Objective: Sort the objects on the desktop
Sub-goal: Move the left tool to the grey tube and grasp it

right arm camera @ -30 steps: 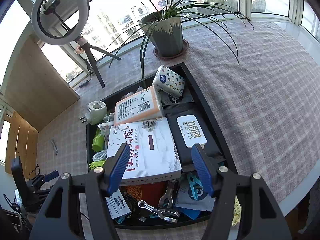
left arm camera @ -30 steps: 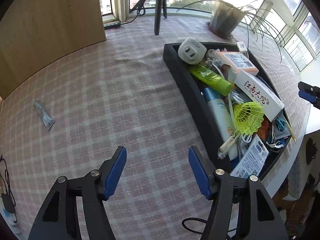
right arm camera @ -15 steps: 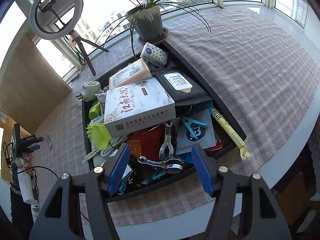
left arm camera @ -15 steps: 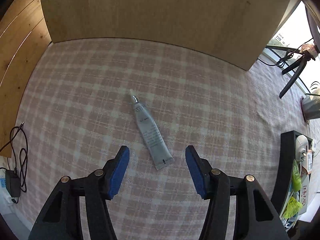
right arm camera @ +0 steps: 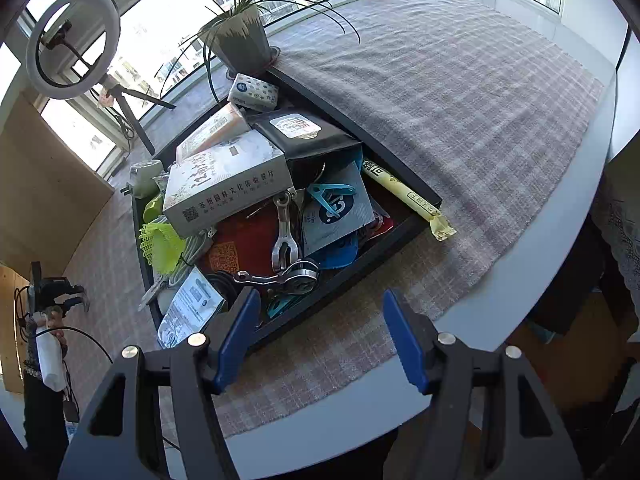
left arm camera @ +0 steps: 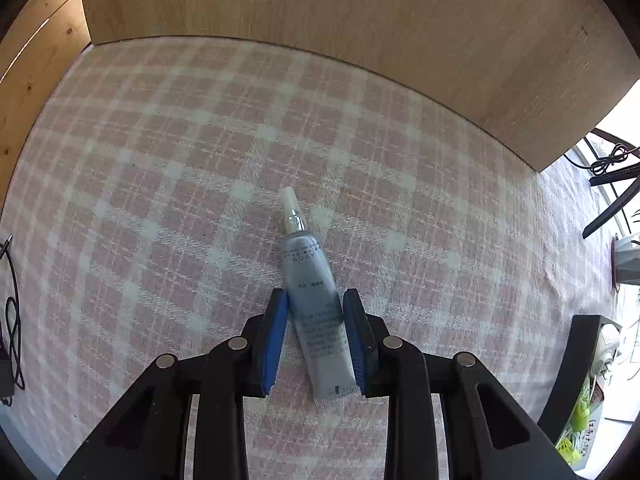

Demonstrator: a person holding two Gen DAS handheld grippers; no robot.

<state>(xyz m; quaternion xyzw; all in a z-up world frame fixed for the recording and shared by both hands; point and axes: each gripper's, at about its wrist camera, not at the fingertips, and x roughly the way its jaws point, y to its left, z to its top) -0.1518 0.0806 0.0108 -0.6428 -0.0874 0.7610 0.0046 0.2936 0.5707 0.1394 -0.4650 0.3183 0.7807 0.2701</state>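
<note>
A grey-blue squeeze tube [left arm camera: 314, 304] with a white nozzle lies on the pink checked tablecloth [left arm camera: 168, 184]. My left gripper [left arm camera: 315, 300] has its blue pads on both sides of the tube's lower half, shut on it as it rests on the cloth. My right gripper [right arm camera: 320, 304] is open and empty above the near corner of a black tray [right arm camera: 400, 168] heaped with boxes, packets, a metal tool [right arm camera: 286, 240] and a yellow mesh item [right arm camera: 160, 240]. The tray's corner also shows in the left wrist view [left arm camera: 576, 360].
A wooden panel [left arm camera: 360, 20] stands behind the tube. A potted plant [right arm camera: 240, 40] and a ring light on a tripod [right arm camera: 72, 56] stand beyond the tray. A yellow stick packet [right arm camera: 404, 196] hangs over the tray's rim. The table edge [right arm camera: 520, 280] runs at right.
My left gripper swung away from the tray to the tube, came down over it and closed onto it. My right gripper drew back from the tray toward the table's front edge, staying open.
</note>
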